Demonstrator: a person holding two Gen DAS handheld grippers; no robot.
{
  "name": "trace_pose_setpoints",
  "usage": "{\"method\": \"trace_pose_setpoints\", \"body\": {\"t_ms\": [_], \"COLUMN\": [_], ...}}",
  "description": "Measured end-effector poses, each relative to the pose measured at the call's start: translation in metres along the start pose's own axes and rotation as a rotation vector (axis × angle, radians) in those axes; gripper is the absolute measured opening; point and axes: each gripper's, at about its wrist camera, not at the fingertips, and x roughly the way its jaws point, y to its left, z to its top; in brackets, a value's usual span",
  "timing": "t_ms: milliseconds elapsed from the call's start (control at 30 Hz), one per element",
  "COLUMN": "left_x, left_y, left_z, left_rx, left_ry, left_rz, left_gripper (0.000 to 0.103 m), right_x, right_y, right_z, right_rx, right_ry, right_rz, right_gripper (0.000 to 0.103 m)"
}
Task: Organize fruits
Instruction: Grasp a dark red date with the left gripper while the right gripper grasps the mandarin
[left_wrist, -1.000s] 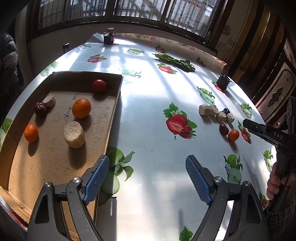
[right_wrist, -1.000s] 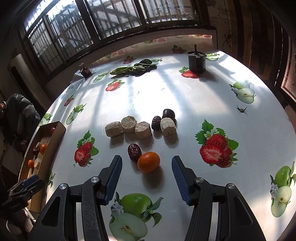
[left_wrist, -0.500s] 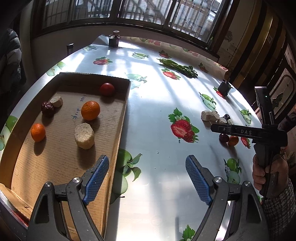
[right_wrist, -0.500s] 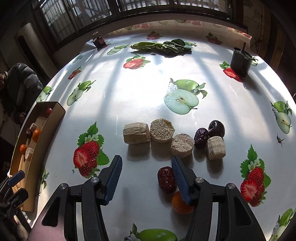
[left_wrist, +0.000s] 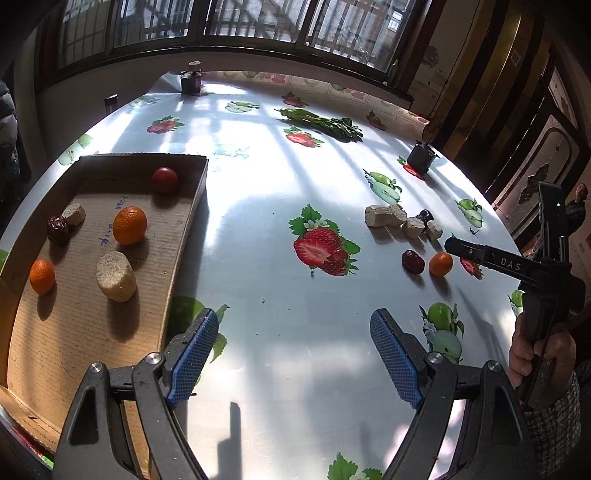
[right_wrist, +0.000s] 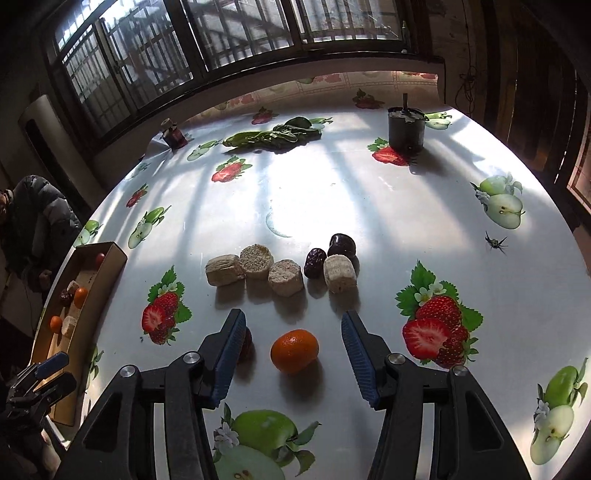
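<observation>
A small orange (right_wrist: 294, 350) lies on the fruit-print table between the jaws of my right gripper (right_wrist: 292, 322). The jaws are closing, and their blue pads stand clear of the orange on both sides. A dark red date (right_wrist: 246, 343) peeks out behind the left finger. In the left wrist view the same orange (left_wrist: 440, 264) and date (left_wrist: 413, 261) lie just beyond the right gripper's tip (left_wrist: 452, 245). My left gripper (left_wrist: 295, 332) hangs open and empty over the table beside the cardboard box (left_wrist: 184, 229), which holds two oranges, a red fruit, a date and beige chunks.
Several beige chunks (right_wrist: 255, 260) and two dark dates (right_wrist: 315, 262) lie in a row beyond the orange. Further back are leafy greens (right_wrist: 273, 134), a black cup (right_wrist: 405, 127) and a small jar (right_wrist: 173, 134). A person in a dark jacket (right_wrist: 33, 214) is at the far left.
The right gripper swung forward past the orange, then came back so the orange sits between its jaws, which are now narrower. The left gripper shifted slightly and stays open.
</observation>
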Motion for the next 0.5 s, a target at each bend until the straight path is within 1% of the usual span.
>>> {"method": "trace_pose_setpoints", "body": {"t_ms": [133, 233, 300, 333, 400, 500], "left_x": [0.006, 0.013, 0.021, 0.025, 0.036, 0.056], "left_y": [-0.025, -0.047, -0.063, -0.071, -0.087, -0.112], "left_z": [0.003, 0.008, 0.012, 0.013, 0.016, 0.019], "left_rx": [0.063, 0.121, 0.165, 0.187, 0.228, 0.297], "left_ry": [0.012, 0.013, 0.011, 0.01, 0.016, 0.03], "left_rz": [-0.004, -0.001, 0.007, 0.005, -0.005, -0.019], "left_gripper": [0.078, 0.077, 0.077, 0.077, 0.077, 0.077], "right_x": [0.012, 0.021, 0.025, 0.025, 0.023, 0.015], "right_y": [-0.001, 0.0, -0.001, -0.002, -0.006, -0.015], "right_z": [-0.008, -0.012, -0.013, -0.015, -0.017, -0.02], "right_rx": [-0.001, -0.005, -0.002, -0.002, 0.013, 0.026], "right_ry": [0.022, 0.037, 0.042, 0.04, 0.035, 0.024], "right_rz": [-0.005, -0.016, -0.012, -0.009, 0.001, -0.029], "right_gripper": [0.048, 0.046, 0.04, 0.035, 0.034, 0.034]}}
